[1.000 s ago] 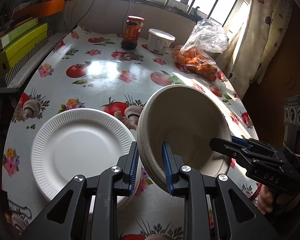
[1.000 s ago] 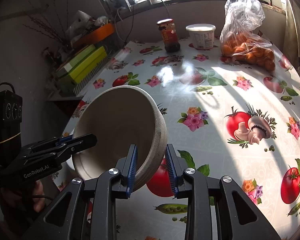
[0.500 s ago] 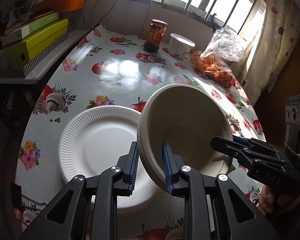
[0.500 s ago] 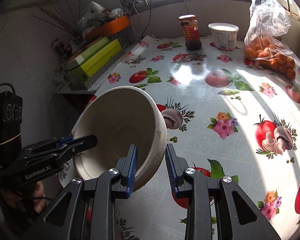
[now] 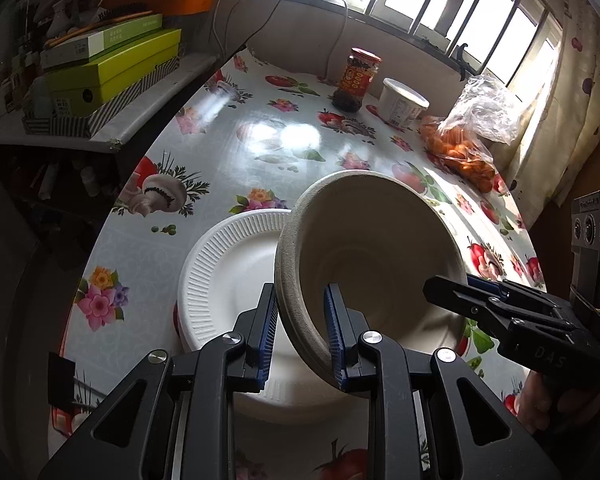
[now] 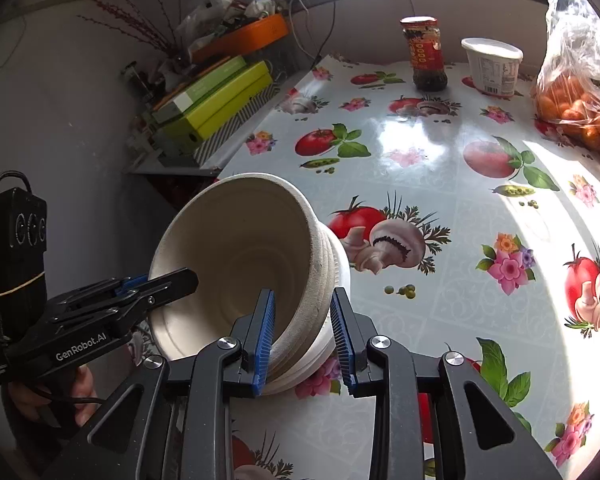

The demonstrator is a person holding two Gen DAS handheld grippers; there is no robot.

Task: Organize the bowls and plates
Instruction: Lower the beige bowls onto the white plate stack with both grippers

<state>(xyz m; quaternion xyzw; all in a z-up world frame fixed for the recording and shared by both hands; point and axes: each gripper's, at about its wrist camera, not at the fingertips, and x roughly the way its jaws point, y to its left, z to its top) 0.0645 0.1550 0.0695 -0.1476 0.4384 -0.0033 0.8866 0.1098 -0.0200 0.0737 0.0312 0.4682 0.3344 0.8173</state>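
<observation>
Left wrist view first: the left gripper (image 5: pixel 300 332) is clamped on the near rim of the stack of beige bowls (image 5: pixel 372 264), one blue pad outside the wall, the other inside. And the right gripper (image 5: pixel 452 294) reaches in from the far side of the same rim, one finger inside the bowl, so both tools have it pinched between them. The stack is tilted, mouth towards the cameras, and it hangs over the white ribbed plate (image 5: pixel 228 272), covering that plate's right part. The plate sits on the flowered tablecloth (image 5: pixel 228 152), close to the near edge.

Right wrist view: the right gripper (image 6: pixel 302 330) bites the bowl stack (image 6: pixel 240 256) at its lower rim, pads pressing either side of the wall, with the plate's white edge just showing below the bowls. The left gripper (image 6: pixel 176 280) comes in from the left, fingertip inside the rim.

Beyond the bowls stand a red-labelled jar (image 6: pixel 426 54), a white tub (image 6: pixel 492 66) and a bag of oranges (image 6: pixel 576 92).
</observation>
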